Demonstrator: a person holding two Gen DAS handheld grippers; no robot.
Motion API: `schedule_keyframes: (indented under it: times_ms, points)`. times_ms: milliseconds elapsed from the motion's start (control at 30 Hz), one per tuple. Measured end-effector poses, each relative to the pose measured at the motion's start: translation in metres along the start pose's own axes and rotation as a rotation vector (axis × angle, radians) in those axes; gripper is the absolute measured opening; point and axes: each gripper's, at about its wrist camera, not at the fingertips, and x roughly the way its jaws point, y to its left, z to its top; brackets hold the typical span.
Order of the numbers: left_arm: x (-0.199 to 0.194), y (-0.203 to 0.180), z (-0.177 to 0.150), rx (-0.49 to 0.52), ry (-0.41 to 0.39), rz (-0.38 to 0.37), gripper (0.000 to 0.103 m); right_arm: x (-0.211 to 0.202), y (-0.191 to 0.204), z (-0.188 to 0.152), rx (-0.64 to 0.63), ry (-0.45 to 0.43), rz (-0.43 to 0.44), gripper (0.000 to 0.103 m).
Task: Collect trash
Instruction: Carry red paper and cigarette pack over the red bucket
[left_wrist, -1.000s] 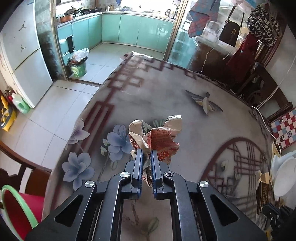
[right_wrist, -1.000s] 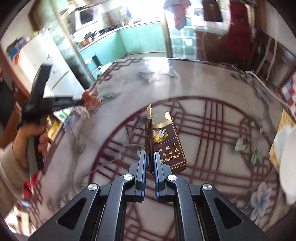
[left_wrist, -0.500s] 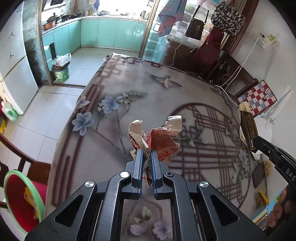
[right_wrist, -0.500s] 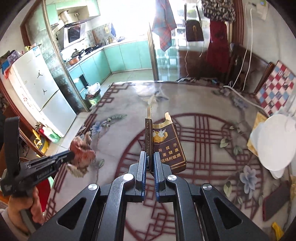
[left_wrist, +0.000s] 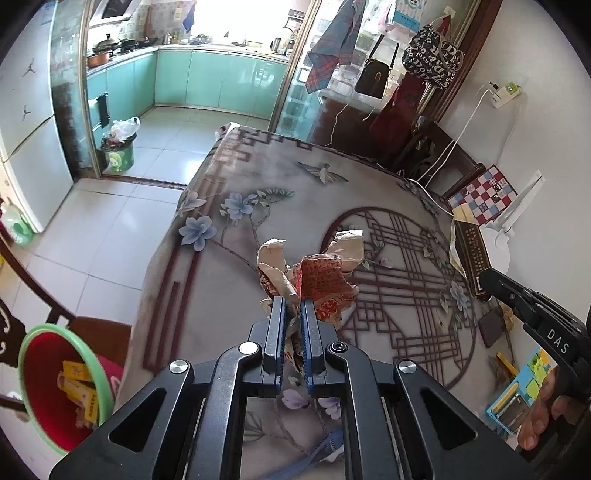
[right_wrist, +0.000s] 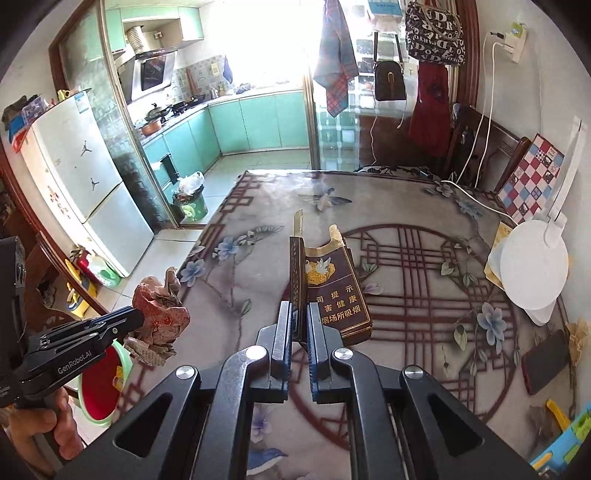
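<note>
My left gripper is shut on a crumpled red and tan wrapper and holds it above the table's left edge; the wrapper also shows in the right wrist view. My right gripper is shut on an opened dark brown cigarette pack and holds it over the table; the pack also shows in the left wrist view. A red basin with a green rim holding yellow trash sits on a chair below left; it also shows in the right wrist view.
The table has a flower-patterned cloth. A white fan, a dark phone and a checkered cushion are at the right. A green trash bin stands by the kitchen door, beside a fridge.
Both grippers have drawn back from the table with their loads. The red basin has come further into the left wrist view, and the left gripper sits closer to it.
</note>
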Motion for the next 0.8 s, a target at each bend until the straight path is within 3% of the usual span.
schedule_keyframes:
  times_ms: [800]
  points:
    - [-0.064, 0.069, -0.029, -0.046, -0.062, 0.038, 0.008, -0.04, 0.108, -0.026, -0.062, -0.039, 0.061, 0.006]
